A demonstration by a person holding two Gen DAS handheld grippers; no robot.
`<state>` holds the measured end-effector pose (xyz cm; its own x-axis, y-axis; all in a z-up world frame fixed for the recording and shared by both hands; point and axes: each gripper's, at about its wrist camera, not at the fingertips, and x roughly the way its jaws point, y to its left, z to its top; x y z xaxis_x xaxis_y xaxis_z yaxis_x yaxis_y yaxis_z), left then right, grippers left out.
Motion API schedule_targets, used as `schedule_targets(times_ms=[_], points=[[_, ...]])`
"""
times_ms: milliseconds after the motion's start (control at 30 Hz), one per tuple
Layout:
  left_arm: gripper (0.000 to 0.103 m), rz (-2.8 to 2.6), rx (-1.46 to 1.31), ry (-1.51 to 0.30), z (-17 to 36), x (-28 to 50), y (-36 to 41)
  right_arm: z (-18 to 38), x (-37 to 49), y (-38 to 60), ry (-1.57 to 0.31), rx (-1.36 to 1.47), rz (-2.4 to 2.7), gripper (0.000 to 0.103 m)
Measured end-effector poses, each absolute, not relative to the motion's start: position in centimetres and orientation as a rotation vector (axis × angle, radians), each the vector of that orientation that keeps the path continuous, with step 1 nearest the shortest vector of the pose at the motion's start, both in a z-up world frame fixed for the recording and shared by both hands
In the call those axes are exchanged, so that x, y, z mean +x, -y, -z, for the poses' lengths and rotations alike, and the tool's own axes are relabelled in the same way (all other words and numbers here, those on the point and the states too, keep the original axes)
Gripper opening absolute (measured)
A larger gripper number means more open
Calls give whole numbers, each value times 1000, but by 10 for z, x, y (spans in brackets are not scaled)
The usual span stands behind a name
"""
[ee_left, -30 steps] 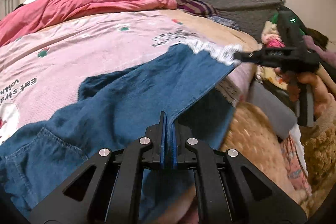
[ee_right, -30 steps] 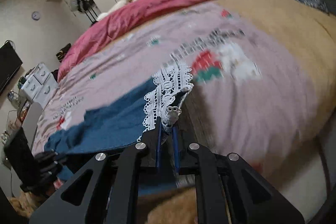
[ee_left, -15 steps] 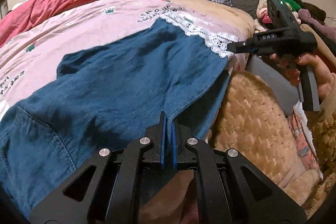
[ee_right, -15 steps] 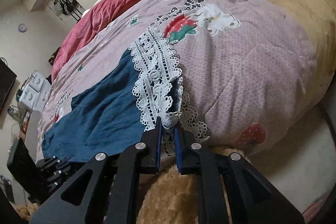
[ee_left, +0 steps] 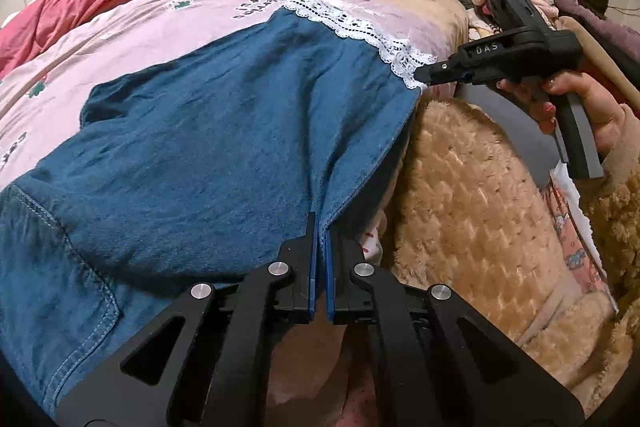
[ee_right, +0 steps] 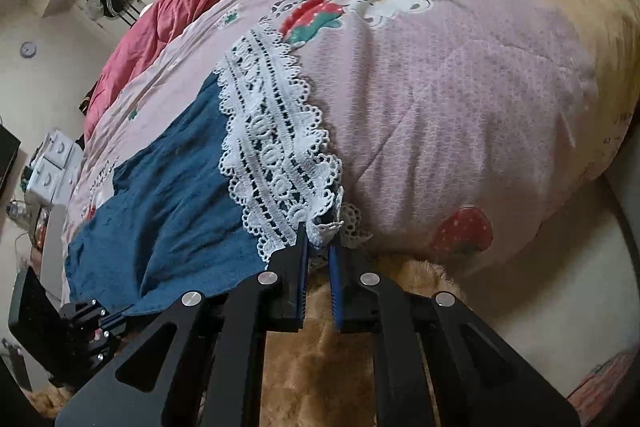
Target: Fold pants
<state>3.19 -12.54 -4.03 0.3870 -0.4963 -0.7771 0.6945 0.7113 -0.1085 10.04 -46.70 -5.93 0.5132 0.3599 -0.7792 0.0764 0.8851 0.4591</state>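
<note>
Denim pants (ee_left: 208, 131) spread on pink quilt (ee_right: 460, 99), near edge hanging off bed toward you. Your left gripper (ee_left: 319, 227) pinched tight on denim fold at near edge. Your right gripper (ee_right: 318, 239) clamped on white lace hem (ee_right: 272, 147), near right corner.

Risks, judged:
- Lace thin, openwork; hard tug could snag or slip from pads.
- Uneven pull between hands likely skews leg, wrinkles fold.
- Overhanging edge may drag pants off quilt if you let go early.

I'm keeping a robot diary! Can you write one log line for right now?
left tongs: shut on pants | right tongs: shut on lace hem | pants: spread on bed
</note>
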Motion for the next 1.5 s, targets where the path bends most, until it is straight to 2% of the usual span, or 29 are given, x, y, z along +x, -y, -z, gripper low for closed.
schedule_targets(times_ms=[33,100,167,200,267,300,500,633,733,833,967,1033,1067,1133,1400,1500], points=[[0,765,250,-897,43,34,125,60,101,467,-1031,471,-175,8],[0,763,240,-908,47,36,124,58,99,468,-1034,479,-174,14],[0,756,235,-922,47,37,124,55,96,472,-1042,457,-128,36],[1,757,237,-926,46,36,125,53,93,475,-1041,444,-102,37],[9,774,214,-933,43,31,124,46,84,480,-1017,442,-75,37],[17,777,195,-944,43,28,121,39,79,479,-993,428,-77,37],[20,677,59,-897,21,16,87,9,67,410,-911,253,-330,37],[37,428,-57,-804,-5,11,34,17,82,359,-937,148,-461,37],[46,256,-144,-777,-16,3,-13,35,95,336,-991,85,-501,43],[58,134,-182,-779,-20,-2,-46,56,104,335,-1035,99,-488,44],[58,49,-280,-832,-8,3,-76,53,102,342,-1028,133,-489,44],[58,37,-298,-841,0,10,-75,53,101,345,-1029,132,-487,44],[52,26,-288,-842,3,13,-73,53,100,347,-1031,132,-489,44],[4,-9,-222,-835,6,19,-67,55,102,348,-1037,140,-492,44],[0,-17,-183,-837,-12,3,-90,55,97,348,-1048,136,-499,44],[0,-40,-210,-847,-11,1,-103,56,96,347,-1043,133,-502,48]])
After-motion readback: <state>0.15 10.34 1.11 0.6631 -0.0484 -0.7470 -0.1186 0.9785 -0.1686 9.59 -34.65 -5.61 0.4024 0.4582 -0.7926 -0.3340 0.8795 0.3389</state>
